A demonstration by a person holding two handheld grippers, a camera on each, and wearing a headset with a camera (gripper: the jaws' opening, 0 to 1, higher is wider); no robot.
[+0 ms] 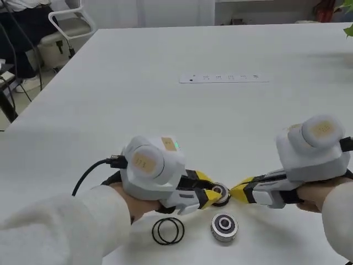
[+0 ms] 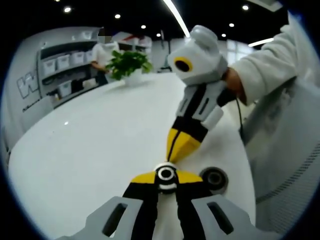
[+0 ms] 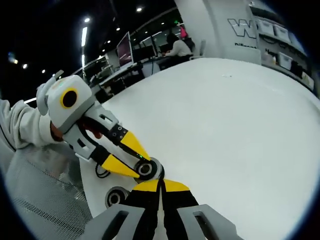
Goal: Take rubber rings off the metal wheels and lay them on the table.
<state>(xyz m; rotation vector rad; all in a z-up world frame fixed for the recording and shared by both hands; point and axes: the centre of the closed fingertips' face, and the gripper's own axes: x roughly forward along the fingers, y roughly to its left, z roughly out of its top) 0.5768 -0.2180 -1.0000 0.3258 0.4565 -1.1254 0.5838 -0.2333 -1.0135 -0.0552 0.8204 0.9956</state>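
Note:
My left gripper is shut on a small metal wheel, held just above the white table. In the left gripper view the wheel sits between the yellow jaw tips. My right gripper is shut, and its yellow tips touch that wheel from the right; whether they pinch a ring I cannot tell. In the right gripper view its shut jaws meet the held wheel. A second metal wheel stands on the table near me. Two black rubber rings lie overlapped left of it.
A flush socket strip sits in the tabletop farther away. A black cable trails from the left gripper. A chair stands past the table's far left edge. A potted plant stands at the table's far side.

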